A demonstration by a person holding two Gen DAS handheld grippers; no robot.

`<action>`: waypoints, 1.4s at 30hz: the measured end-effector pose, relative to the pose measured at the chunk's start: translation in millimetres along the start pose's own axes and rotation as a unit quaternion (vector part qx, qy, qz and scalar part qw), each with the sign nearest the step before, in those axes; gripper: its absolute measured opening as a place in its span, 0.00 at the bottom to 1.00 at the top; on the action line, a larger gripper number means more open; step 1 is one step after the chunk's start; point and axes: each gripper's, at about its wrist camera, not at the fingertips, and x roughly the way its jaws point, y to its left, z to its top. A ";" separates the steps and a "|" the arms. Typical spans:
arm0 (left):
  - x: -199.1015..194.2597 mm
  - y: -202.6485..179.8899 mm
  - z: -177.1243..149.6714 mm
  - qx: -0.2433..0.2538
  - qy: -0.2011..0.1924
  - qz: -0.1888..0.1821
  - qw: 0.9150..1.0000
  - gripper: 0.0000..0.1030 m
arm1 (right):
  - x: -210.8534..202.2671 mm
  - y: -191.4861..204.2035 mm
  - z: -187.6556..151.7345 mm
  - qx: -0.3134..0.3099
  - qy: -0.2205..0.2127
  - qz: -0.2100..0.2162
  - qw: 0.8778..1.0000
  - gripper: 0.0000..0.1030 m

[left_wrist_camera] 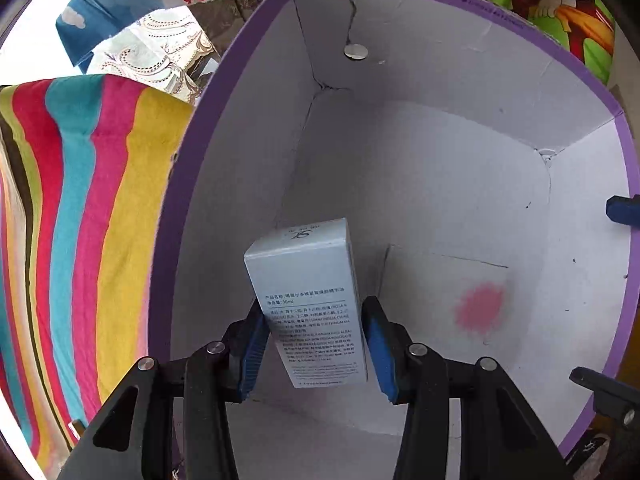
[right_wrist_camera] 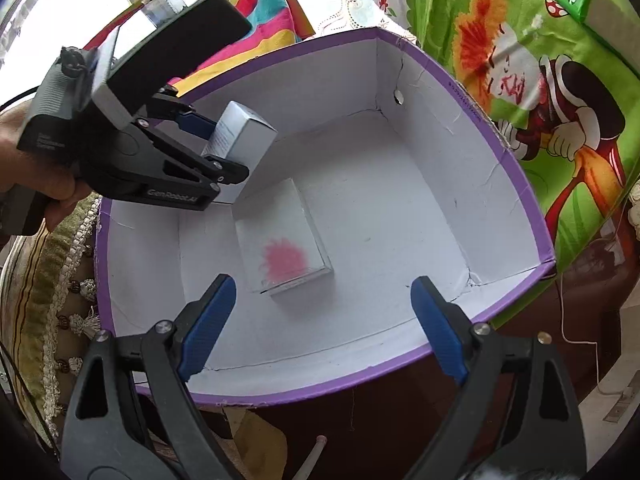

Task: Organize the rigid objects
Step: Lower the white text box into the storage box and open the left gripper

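Observation:
A big purple-rimmed box with a white inside (left_wrist_camera: 624, 168) (right_wrist_camera: 520, 184) is open at the top. My left gripper (left_wrist_camera: 316, 344) (right_wrist_camera: 208, 132) is shut on a small grey-white carton with printed text (left_wrist_camera: 308, 300) (right_wrist_camera: 244, 132) and holds it inside the box near its left wall, above the floor. A flat white box with a pink blot (left_wrist_camera: 480, 304) (right_wrist_camera: 284, 256) lies on the box floor. My right gripper (right_wrist_camera: 324, 320) is open and empty above the box's near rim; one of its fingertips (left_wrist_camera: 622, 210) shows at the right edge of the left wrist view.
A striped multicoloured cloth (left_wrist_camera: 80, 220) (right_wrist_camera: 256, 12) lies left of the box. A green cartoon-print cloth (right_wrist_camera: 520, 60) lies behind and right of it. A fringed cushion (right_wrist_camera: 52, 300) is at the near left. A dark wooden surface (right_wrist_camera: 380, 420) is below the near rim.

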 end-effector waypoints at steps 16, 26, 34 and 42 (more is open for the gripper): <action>-30.1 25.8 -32.7 -0.068 -0.021 -0.089 0.993 0.47 | 24.8 30.7 6.4 -0.057 0.034 -0.024 0.997 0.88; -193.6 113.3 -174.6 -0.263 -0.293 -0.141 0.909 0.57 | 96.1 74.2 43.7 -0.199 0.153 -0.029 0.967 0.88; -188.6 131.7 -334.1 -0.399 -0.358 -0.075 0.841 0.58 | 140.5 74.8 48.9 -0.193 0.231 -0.013 0.953 0.79; -149.2 126.8 -392.5 -0.475 -0.353 -0.084 0.802 0.58 | 138.2 64.9 51.9 -0.127 0.221 0.020 0.967 0.75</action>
